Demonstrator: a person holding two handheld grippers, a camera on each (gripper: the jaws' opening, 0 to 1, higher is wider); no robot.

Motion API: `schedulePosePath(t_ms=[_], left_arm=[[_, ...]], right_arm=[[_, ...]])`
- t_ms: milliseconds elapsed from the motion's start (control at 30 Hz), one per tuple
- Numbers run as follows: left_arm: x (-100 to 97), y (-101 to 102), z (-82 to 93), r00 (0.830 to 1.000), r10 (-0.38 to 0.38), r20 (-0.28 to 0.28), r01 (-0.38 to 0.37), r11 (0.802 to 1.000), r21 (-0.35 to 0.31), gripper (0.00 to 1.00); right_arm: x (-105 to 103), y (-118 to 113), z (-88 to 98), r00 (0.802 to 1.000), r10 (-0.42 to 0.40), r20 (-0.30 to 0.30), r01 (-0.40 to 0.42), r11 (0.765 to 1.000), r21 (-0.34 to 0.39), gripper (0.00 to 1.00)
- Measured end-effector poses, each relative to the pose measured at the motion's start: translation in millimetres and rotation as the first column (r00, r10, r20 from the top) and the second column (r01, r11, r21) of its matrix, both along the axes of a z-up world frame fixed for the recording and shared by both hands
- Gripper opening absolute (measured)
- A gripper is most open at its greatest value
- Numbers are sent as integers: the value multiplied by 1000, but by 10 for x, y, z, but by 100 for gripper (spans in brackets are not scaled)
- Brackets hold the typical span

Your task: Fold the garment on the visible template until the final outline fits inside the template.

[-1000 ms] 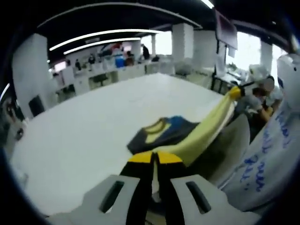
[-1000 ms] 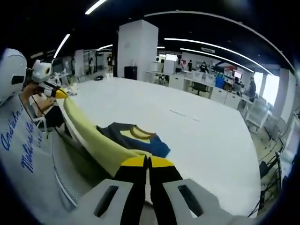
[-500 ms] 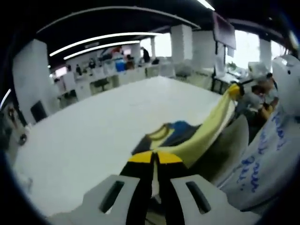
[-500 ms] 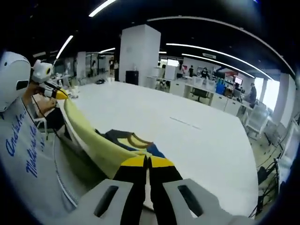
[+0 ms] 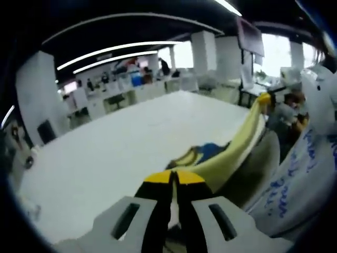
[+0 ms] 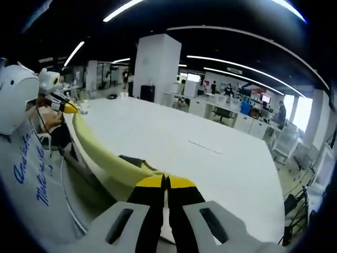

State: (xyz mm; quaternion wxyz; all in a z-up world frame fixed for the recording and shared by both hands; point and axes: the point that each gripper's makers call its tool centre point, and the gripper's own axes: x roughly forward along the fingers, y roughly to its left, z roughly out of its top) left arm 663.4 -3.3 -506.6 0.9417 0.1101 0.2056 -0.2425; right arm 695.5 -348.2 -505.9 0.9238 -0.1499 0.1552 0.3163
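Garment (image 5: 231, 153) stretches taut above the table (image 5: 105, 153) between left gripper (image 5: 174, 179) and right gripper (image 6: 165, 182), each pinched shut on its hem; blue collar area shows in the left gripper view.

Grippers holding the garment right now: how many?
2. The left gripper pinches one end of the garment's yellow edge; the right gripper pinches the other end, over the table.

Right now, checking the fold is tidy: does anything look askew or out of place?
Yes. The garment isn't flat: its yellow edge is stretched taut in the air between the left gripper and right gripper, the rest bunched on the table.
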Motion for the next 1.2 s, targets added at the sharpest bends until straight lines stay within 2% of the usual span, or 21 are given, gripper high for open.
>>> schedulePosePath(t_ms=[133, 433, 1200], left_arm=[[24, 3, 31, 1000, 5, 14, -5, 1000, -8, 0], [78, -13, -125, 1000, -8, -29, 8, 1000, -4, 0], [463, 0, -525, 990, -8, -139, 7, 1000, -7, 0]], right_arm=[[9, 10, 25, 1000, 10, 5, -10, 1000, 4, 2], [80, 1, -186, 999, 6, -47, -7, 1000, -17, 2], [424, 40, -574, 988, 31, -153, -34, 999, -21, 2]])
